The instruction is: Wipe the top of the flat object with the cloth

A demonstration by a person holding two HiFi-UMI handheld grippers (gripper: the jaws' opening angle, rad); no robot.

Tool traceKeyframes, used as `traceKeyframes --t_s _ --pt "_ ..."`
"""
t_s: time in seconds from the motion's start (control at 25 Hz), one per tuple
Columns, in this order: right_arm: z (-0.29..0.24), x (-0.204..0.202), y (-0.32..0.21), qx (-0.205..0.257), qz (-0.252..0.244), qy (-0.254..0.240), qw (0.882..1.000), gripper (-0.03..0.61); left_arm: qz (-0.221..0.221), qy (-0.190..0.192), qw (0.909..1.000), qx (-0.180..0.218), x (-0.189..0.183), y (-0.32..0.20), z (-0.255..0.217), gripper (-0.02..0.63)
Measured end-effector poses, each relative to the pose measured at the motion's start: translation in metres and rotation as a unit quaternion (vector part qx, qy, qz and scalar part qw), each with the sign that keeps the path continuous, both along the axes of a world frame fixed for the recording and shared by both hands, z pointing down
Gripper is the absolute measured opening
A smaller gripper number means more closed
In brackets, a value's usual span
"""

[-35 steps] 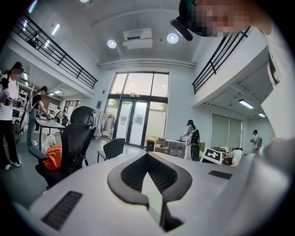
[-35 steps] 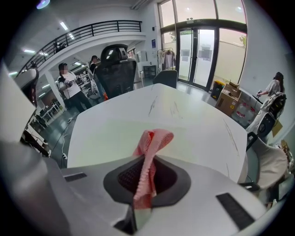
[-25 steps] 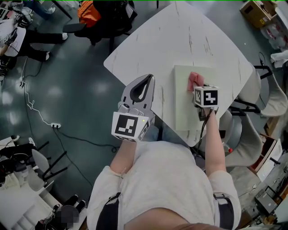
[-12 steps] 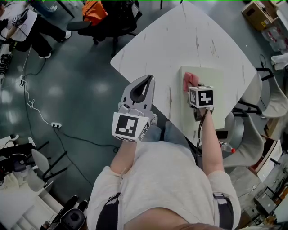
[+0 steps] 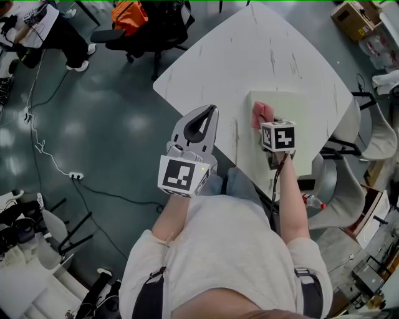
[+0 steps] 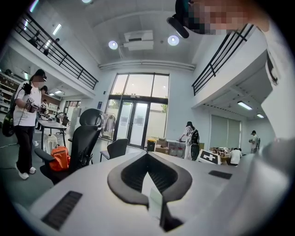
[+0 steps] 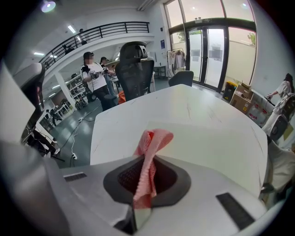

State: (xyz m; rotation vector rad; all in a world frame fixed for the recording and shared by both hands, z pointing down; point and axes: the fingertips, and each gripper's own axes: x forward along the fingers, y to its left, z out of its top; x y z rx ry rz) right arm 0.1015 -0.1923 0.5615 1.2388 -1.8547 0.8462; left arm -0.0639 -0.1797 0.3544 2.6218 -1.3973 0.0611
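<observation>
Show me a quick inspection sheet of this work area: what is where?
Surface: white table, faint streaks.
Job's things: pale flat board on the table's right side; pink cloth near its far left corner.
Clutter: nothing seen on the table.
Grippers: right gripper shut on the cloth; left gripper shut, empty, held up clear of the board.
Cables: white cable and power strip on the floor, left.
Surroundings: black chair with orange bag, cardboard box, people.

cloth point(image 5: 258, 113) partly hidden behind right gripper point(image 5: 270, 128), flat board point(image 5: 294, 109) partly covered by arm point(image 5: 288, 190)
</observation>
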Motion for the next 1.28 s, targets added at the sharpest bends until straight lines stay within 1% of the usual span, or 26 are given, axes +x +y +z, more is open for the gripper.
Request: traceKeyframes --t_s 0.16,0.28,0.4,0.64,0.76,0.96,1.12,1.28 --pt "0.0 0.001 0.01 0.0 -0.003 -0.003 1.0 0.028 0.008 0.0 1.0 -0.002 0.006 0.005 0.001 0.012" --pt "0.0 0.002 0.018 -0.001 -0.004 -0.003 1.0 0.028 0.01 0.011 0.9999 0.003 0.01 0.007 -0.002 0.012" --pt "-0.001 0.003 0.027 -0.001 -0.005 -0.002 1.0 0.028 0.016 0.007 0.9999 0.0 0.013 0.01 -0.002 0.012" --pt "-0.001 0.003 0.043 -0.003 -0.003 -0.005 1.0 0.026 0.026 0.012 0.9996 0.005 0.018 0.013 -0.005 0.012" --pt "0.0 0.004 0.044 -0.003 0.001 -0.007 1.0 0.028 0.036 0.005 0.9993 0.002 0.021 0.015 -0.002 0.012" --pt "0.0 0.008 0.044 -0.003 0.015 -0.011 1.0 0.028 0.055 0.003 0.9985 -0.001 0.024 0.018 0.0 0.012" --pt "0.0 0.018 0.043 0.003 0.03 -0.004 1.0 0.028 0.069 0.007 0.9976 0.0 0.028 0.019 0.002 0.012" --pt "0.002 0.033 0.045 0.009 0.041 0.003 0.999 0.028 0.078 -0.001 0.9969 -0.004 0.034 0.024 0.009 0.012"
